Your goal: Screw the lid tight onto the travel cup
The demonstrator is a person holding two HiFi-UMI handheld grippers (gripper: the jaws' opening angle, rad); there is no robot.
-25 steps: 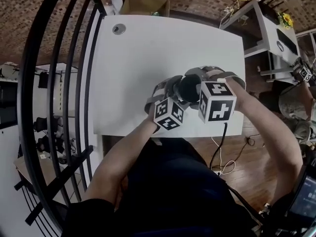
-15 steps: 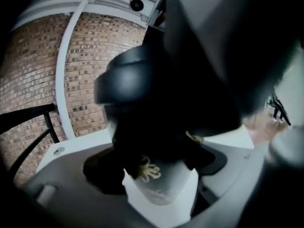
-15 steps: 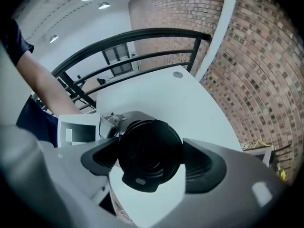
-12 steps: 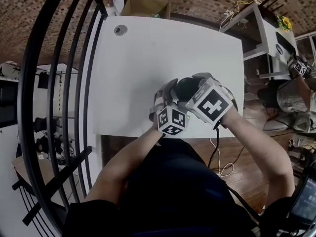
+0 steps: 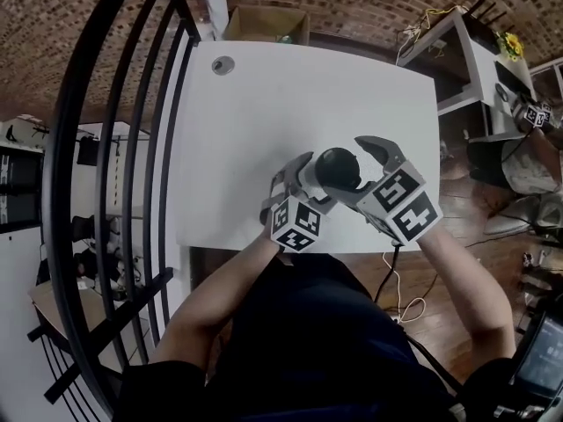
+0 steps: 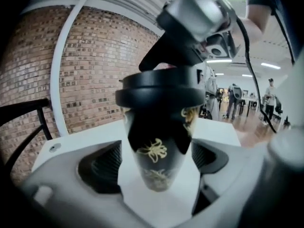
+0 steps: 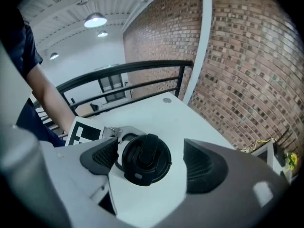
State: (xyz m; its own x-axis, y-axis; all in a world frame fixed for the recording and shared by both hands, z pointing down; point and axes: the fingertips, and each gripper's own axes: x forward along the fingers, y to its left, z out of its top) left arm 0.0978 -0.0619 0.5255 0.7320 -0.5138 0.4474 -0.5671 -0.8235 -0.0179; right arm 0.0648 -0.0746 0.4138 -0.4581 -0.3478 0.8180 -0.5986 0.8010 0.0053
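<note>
The travel cup [image 6: 156,151], lid [image 7: 146,159] on, is parked by the surface's [image 5: 290,86] near edge. It's bracketed, not pinched, by the left hand-held gripper's [image 6: 156,165] opening jaws. The lid is straddled by the right hand-held gripper's [image 7: 152,161] spread jaws.

White rectangular table [image 5: 308,95]: flat, unmarked top. One round cable grommet [image 5: 223,63] is set into the far left corner. The black lidded travel cup [image 5: 337,167] is over the near edge; base contact with the surface cannot be confirmed.
</note>
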